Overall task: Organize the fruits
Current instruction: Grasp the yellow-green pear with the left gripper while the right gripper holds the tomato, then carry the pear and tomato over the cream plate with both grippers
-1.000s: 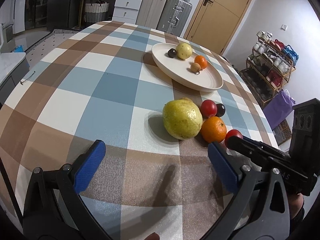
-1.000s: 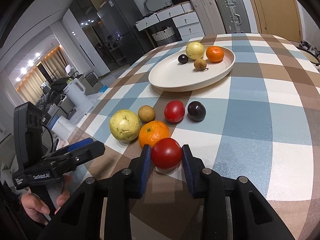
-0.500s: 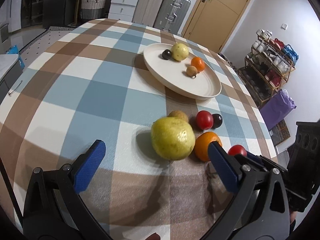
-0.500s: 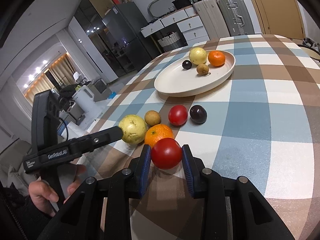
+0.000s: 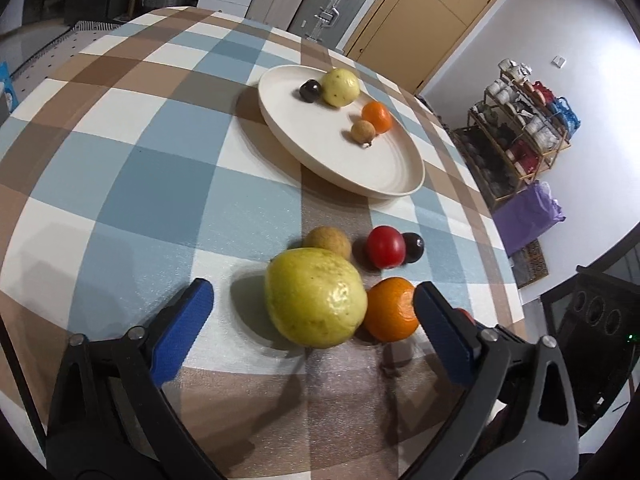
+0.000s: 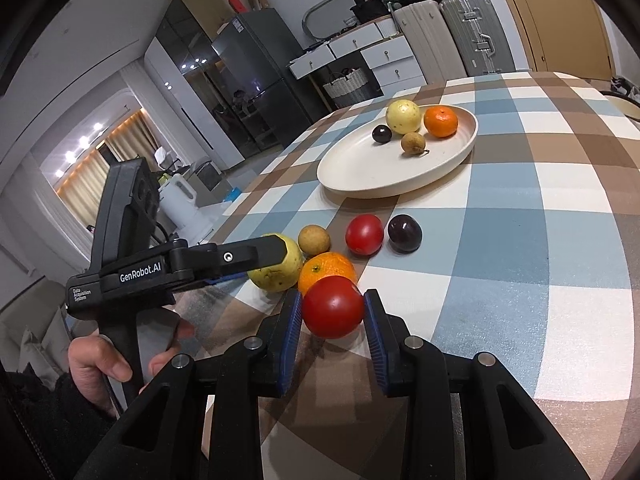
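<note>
My left gripper is open, its blue pads on either side of a big yellow-green guava and an orange on the checked cloth. My right gripper is shut on a red tomato. The left gripper's finger reaches across the guava in the right wrist view. Beyond lie a brown longan, a second tomato and a dark plum. A cream plate holds a plum, a pale guava, a small orange and a longan.
The round table's far right edge drops to a shoe rack and a purple bag. Suitcases and drawers stand behind the table. The hand holding the left gripper shows at the table's near left edge.
The left gripper has moved forward so that the guava and orange now sit between its open pads. The right gripper has kept its hold on the tomato and lifted slightly.
</note>
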### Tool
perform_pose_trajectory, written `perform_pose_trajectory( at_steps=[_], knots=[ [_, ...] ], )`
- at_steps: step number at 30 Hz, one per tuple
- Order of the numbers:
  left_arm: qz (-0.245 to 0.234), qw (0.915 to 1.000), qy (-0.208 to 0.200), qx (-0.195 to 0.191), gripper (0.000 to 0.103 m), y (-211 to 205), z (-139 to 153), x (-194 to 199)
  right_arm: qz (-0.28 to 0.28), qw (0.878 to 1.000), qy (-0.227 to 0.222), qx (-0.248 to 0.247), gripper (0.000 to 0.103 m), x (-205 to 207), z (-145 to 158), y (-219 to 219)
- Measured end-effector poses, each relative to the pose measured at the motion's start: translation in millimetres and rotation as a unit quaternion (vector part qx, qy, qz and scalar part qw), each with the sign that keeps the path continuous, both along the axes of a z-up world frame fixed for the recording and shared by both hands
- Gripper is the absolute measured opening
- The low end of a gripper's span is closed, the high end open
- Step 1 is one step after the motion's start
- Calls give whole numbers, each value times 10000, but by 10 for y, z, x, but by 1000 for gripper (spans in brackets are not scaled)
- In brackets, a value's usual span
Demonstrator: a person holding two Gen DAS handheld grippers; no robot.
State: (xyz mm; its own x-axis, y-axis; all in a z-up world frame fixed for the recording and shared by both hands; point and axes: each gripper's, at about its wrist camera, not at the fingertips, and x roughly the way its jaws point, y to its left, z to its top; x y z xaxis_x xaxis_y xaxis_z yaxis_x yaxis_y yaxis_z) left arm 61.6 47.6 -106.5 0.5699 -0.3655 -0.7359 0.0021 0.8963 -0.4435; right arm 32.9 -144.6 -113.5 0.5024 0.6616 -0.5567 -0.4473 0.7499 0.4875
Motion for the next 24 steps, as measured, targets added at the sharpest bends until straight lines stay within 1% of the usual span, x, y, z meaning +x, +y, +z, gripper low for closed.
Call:
perform_pose_trajectory(
  at_steps=[1, 2, 3, 4, 5, 8, 12, 16, 21, 24],
  knots=[
    [-34, 10000, -2, -35, 85, -6, -2, 8, 2, 10000, 2, 10, 32, 0, 0, -2],
    [-96, 9999, 17, -110, 80, -12, -12, 19, 8, 10000, 9, 18, 32, 1, -2, -1],
    [-140, 9997, 39, -176, 65, -17, -27, 31, 17, 10000, 18, 29, 32, 4, -5, -2],
    [-169, 9996, 68, -225, 53, -18, -41, 35, 21, 10000, 28, 37, 32, 6, -8, -2],
    [-185, 9995, 91, -236, 47, -13, -56, 41, 19, 10000, 33, 40, 31, 9, -9, -4],
    [-296, 9988, 94, -375, 47, 15, -70, 41, 13, 10000, 36, 43, 31, 12, -10, -5],
    [-308, 9990, 62, -320, 47, 44, -42, 16, -1, 10000, 52, 39, 31, 10, -15, -4],
    [-246, 9989, -12, -390, 47, 126, 21, -34, -38, 10000, 43, 7, 31, 4, -9, -2],
    [-261, 9988, -184, -365, 47, 195, 187, -64, -106, 9999, 19, -39, 31, 38, 24, -20],
    [-303, 9985, -286, -357, 47, 223, 300, -39, -186, 9998, -13, 4, 31, 91, 95, -68]
  ],
)
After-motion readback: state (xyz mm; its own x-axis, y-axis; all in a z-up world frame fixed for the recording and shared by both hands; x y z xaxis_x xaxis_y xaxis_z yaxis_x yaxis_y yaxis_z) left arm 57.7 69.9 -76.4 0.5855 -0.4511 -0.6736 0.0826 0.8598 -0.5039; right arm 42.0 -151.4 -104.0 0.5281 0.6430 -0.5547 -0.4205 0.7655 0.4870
